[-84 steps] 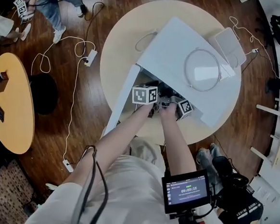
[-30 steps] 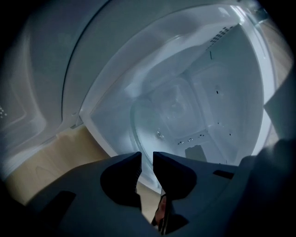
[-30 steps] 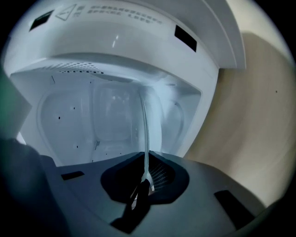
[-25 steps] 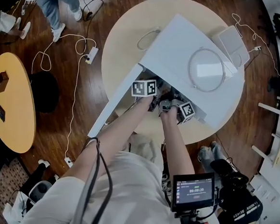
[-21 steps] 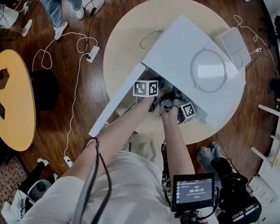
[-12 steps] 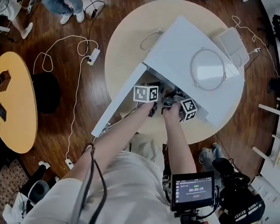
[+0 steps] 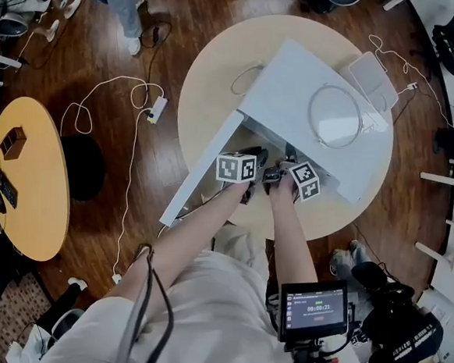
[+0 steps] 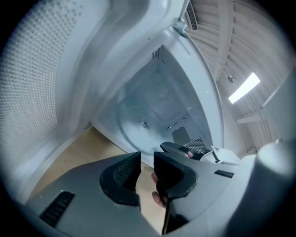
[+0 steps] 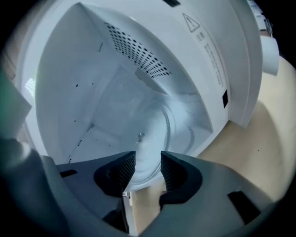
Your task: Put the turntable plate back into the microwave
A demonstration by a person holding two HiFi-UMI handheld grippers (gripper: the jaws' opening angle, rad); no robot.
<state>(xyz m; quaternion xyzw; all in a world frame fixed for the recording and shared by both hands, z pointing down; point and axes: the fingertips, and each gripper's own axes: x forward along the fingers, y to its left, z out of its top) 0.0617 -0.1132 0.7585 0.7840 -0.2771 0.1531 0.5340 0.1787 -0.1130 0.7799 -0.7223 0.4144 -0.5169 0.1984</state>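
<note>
Side table (image 7: 32, 192) with a yellow top stands at nine o'clock in the head view, and a white power strip (image 7: 157, 109) lies on the dark floor at eleven. On the round table (image 7: 204, 92), the white microwave (image 7: 281, 78) has its door (image 7: 203, 171) swung wide toward seven o'clock. Both tools sit at the oven's mouth. The left gripper (image 8: 146, 159) has its jaws a narrow gap apart with nothing between them. At twelve o'clock from its tips the turntable plate (image 8: 138, 121) lies on the cavity floor; whether it is seated I cannot tell. The right gripper (image 9: 148, 159) has just been opening its jaws, which stand apart and grip nothing, the plate's rim just beyond them. A thin ring (image 7: 310, 119) rests on the microwave's top at two o'clock.
</note>
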